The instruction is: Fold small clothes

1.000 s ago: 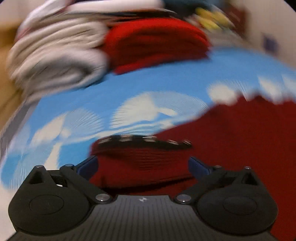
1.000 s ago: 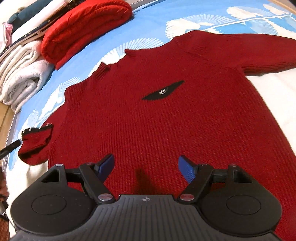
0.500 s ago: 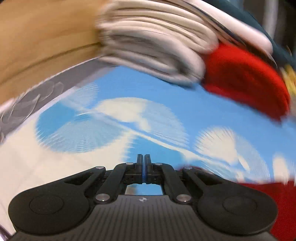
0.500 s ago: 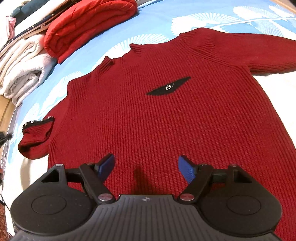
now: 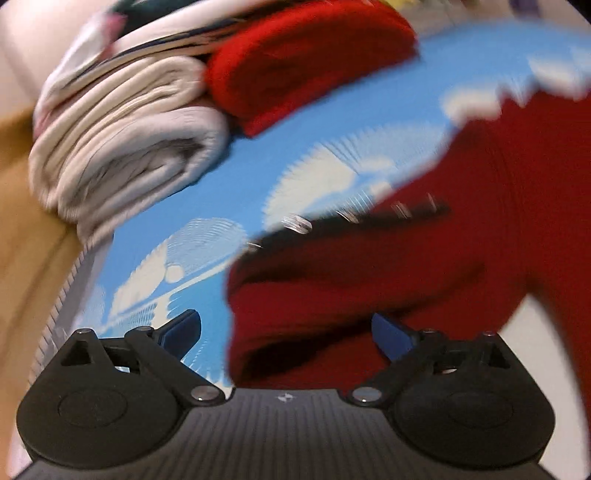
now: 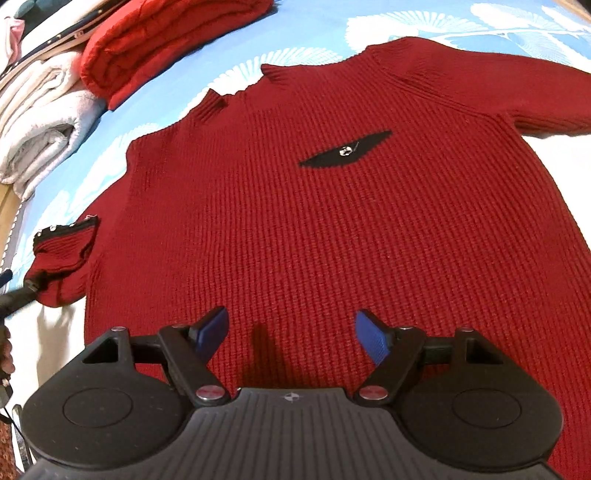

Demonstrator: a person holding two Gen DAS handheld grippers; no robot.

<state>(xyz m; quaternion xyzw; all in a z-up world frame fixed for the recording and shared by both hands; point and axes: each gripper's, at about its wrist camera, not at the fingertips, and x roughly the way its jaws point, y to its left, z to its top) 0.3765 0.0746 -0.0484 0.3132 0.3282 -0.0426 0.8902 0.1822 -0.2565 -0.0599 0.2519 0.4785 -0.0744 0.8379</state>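
Right wrist view: dark red sweater (image 6: 332, 221) is lying flat, front up, on a blue bedsheet (image 6: 314, 33) with white fan patterns; its black patch (image 6: 345, 153) with a small silver emblem is sitting mid-chest. The right tool (image 6: 291, 332) is hovering over the lower body of the sweater, its blue pads standing apart with only knit below them, nothing pinched. At the left edge, the folded-back cuff (image 6: 62, 254) of one sleeve is bunching up, and a dark tip of the left tool (image 6: 16, 295) is lying against it.

Left wrist view (heavily motion-blurred): the left tool (image 5: 286, 332) is opening, pads spread wide. The studded cuff (image 5: 332, 280) is sitting between and ahead of the pads; it appears not to be pressed by either, though blur makes contact uncertain.

A folded bright red garment (image 5: 306, 62) and rolled pale towels (image 5: 125, 147) are stacking at the far edge of the sheet, well apart from the sweater.
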